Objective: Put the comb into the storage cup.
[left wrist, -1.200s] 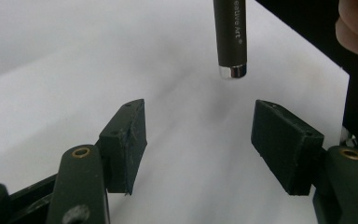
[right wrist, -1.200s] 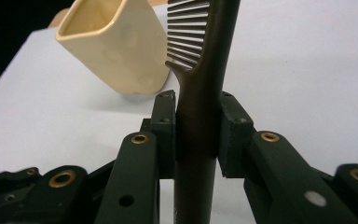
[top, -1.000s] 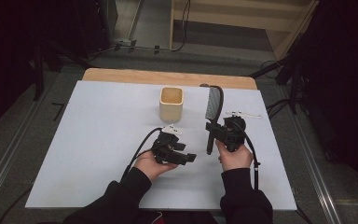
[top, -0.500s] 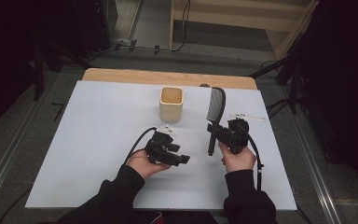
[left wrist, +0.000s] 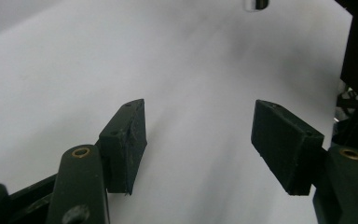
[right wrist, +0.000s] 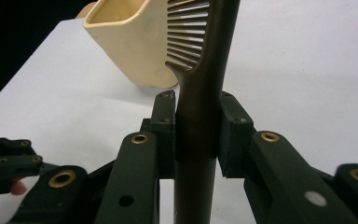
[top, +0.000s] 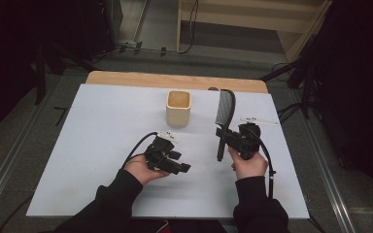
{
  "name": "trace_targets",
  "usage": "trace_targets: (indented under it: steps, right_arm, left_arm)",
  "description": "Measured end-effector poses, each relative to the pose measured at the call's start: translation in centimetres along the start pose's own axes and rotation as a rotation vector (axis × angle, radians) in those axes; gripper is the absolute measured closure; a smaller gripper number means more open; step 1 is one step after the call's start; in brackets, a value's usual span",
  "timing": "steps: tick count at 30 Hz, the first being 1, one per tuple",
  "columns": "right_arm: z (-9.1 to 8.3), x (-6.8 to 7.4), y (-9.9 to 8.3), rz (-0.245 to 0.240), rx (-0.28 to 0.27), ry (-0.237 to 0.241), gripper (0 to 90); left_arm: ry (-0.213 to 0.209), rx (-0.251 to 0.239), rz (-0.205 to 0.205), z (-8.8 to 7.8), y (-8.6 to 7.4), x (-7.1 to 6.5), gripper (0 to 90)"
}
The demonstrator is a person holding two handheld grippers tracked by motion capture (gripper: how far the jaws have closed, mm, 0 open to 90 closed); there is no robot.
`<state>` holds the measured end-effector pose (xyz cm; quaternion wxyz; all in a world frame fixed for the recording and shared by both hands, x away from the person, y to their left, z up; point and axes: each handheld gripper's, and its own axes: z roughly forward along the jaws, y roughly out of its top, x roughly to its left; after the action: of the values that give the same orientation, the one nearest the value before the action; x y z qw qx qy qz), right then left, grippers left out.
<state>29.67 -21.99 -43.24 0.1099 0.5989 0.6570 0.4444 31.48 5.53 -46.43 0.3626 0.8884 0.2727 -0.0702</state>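
One comb (right wrist: pixel 200 70) and one beige cup (top: pixel 178 108) are on hand. The right gripper (right wrist: pixel 196 135) fingers clamp the comb's handle, teeth beyond their tips beside the cup. The left gripper (left wrist: pixel 205 140) fingers stand apart over bare worktop (top: pixel 102 121).

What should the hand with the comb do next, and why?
Probably carry the comb a little toward the beige cup and tip its end over the opening. The right gripper is shut on the comb's handle, the cup stands open and upright close beside it, and the left gripper is open with nothing in it.
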Motion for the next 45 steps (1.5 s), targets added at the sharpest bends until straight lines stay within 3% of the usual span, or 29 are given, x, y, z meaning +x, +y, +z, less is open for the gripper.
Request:
trace_targets:
  steps: [12, 27, 45]
  right_arm:
    - [-0.3, 0.3, 0.2, -0.025, -0.028, 0.002, 70.2]
    - [0.1, 0.5, 0.6, -0.048, -0.032, 0.019, 70.2]
    - [1.3, 1.8, 1.7, -0.082, -0.035, 0.05, 70.2]
  left_arm:
    - [0.036, 0.02, 0.016, -2.0, -1.5, 1.2, 33.8]
    - [0.045, 0.002, 0.003, -3.5, -2.6, 1.6, 33.8]
    - [0.097, -0.012, -0.034, -5.8, -5.0, 1.8, 33.8]
